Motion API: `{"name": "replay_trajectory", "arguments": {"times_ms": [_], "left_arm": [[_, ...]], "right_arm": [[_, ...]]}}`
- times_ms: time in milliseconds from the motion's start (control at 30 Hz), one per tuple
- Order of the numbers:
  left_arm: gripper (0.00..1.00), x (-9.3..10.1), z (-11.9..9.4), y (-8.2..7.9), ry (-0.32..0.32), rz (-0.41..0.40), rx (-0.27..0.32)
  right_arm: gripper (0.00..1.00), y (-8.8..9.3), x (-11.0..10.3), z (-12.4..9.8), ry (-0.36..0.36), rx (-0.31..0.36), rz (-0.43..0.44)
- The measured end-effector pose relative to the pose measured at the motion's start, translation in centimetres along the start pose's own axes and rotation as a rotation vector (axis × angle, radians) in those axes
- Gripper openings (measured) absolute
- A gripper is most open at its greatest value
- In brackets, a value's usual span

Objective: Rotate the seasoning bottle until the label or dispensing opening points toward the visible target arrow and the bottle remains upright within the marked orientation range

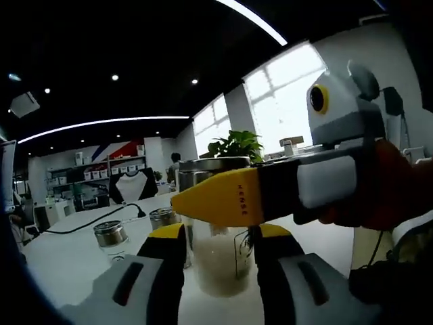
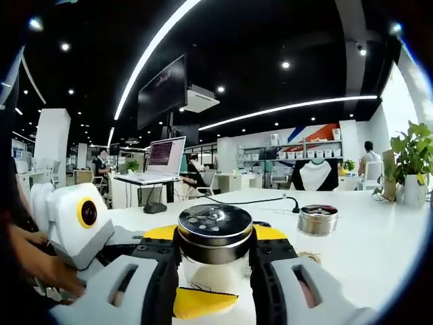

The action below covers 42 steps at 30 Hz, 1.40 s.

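A glass seasoning bottle holding white grains stands upright on the white table. My left gripper is shut on its glass body, one jaw on each side. My right gripper reaches in from the right, and its yellow finger crosses the bottle just under the metal lid. In the right gripper view, my right gripper is shut on the perforated metal lid of the bottle. A yellow fingertip of the left gripper shows below, in front of the glass. A person's hand holds that gripper.
Two small metal-lidded jars stand behind to the left; one jar shows in the right gripper view. A black cable crosses the table. A potted plant stands behind the bottle. A laptop sits on a far desk.
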<state>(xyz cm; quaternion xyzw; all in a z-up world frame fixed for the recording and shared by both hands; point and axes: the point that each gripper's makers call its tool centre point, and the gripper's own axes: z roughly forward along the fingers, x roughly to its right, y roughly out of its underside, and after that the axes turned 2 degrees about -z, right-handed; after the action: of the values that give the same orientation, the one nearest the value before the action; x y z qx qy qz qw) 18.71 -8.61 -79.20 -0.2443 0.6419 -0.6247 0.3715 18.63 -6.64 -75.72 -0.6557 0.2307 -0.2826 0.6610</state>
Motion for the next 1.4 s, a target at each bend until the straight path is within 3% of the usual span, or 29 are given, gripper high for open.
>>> {"name": "replay_trajectory", "arguments": {"times_ms": [100, 333, 500, 633, 867, 1067, 1400], "left_arm": [[0.43, 0.2, -0.1, -0.2, 0.022, 0.022, 0.0], [0.54, -0.4, -1.3, 0.7, 0.063, -0.127, -0.045], [0.67, -0.8, -2.3, 0.7, 0.08, -0.155, -0.041], [0.74, -1.7, -2.6, 1.0, 0.074, -0.305, -0.052], [0.83, -2.7, -3.1, 0.9, 0.054, -0.333, -0.042], [0.95, -3.1, -3.7, 2.1, 0.028, -0.292, -0.1], [1.0, -3.7, -4.1, 3.0, 0.003, -0.288, -0.146]], "right_arm": [[0.38, 0.2, 0.2, -0.1, -0.001, -0.005, -0.012], [0.38, 0.3, 2.4, -0.8, 0.03, 0.003, 0.042], [0.38, 0.2, 4.2, -1.7, 0.066, -0.006, 0.023], [0.38, 0.6, 5.9, -2.7, 0.107, -0.022, 0.019], [0.38, 1.0, 8.9, -4.1, 0.167, -0.045, 0.019], [0.38, 1.0, 11.1, -4.8, 0.203, -0.053, 0.015], [0.38, 1.4, 14.8, -4.8, 0.232, -0.09, -0.019]]}}
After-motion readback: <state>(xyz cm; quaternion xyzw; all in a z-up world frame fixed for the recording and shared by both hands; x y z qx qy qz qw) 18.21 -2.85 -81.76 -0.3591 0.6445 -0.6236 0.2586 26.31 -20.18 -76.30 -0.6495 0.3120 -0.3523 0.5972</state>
